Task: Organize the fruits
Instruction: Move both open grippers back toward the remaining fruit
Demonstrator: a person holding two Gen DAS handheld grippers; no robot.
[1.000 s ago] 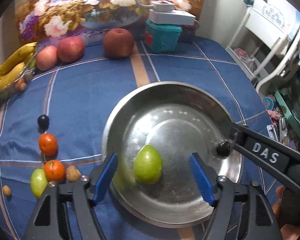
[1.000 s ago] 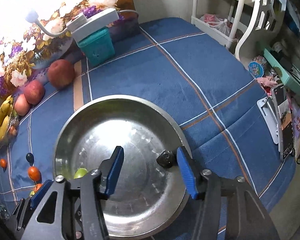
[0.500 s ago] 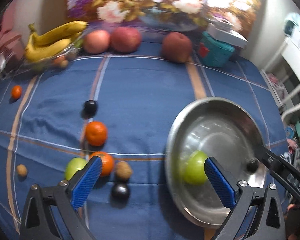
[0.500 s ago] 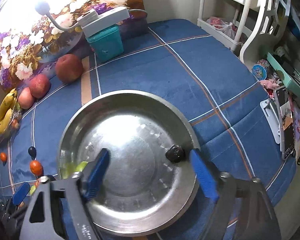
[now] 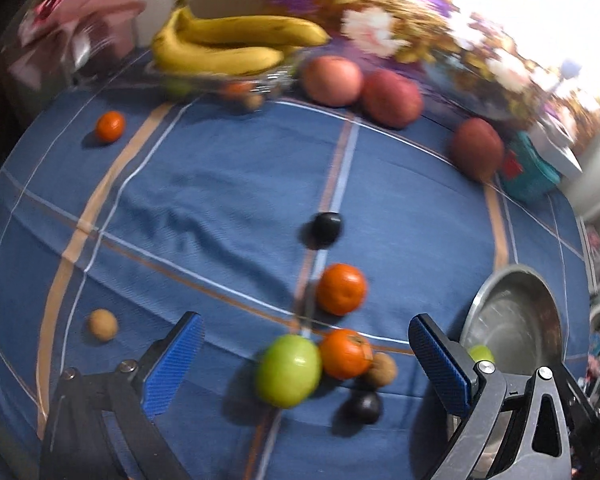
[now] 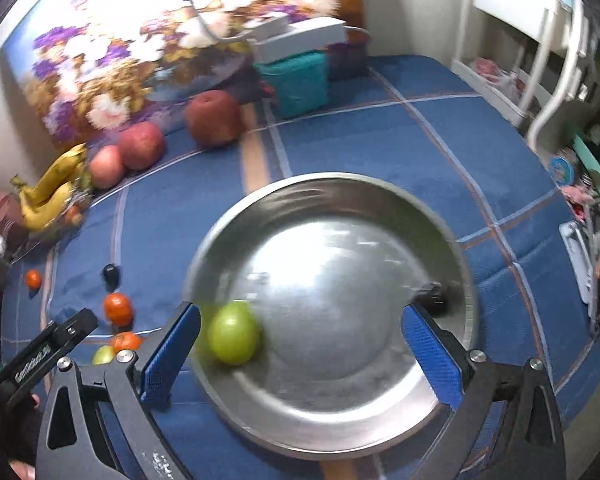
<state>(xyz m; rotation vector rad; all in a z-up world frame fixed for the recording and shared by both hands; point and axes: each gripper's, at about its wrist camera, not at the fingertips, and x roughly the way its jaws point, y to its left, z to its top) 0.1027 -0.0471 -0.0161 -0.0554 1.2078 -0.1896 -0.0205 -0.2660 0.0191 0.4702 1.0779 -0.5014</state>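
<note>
The right claw (image 6: 300, 344), its jaws just opened wide with nothing gripped, hangs over a steel bowl (image 6: 340, 432) on the blue-clothed bench (image 6: 380, 128). A green fruit (image 6: 234, 338) lies at the bowl's nine o'clock, a dark fruit (image 6: 434, 296) at three.

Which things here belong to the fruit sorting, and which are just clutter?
Job:
- metal bowl
- green fruit in bowl
- dark fruit in bowl
- loose green fruit, oranges, dark fruits

Lying about:
- teal box
- flower picture
- white shelf
</note>
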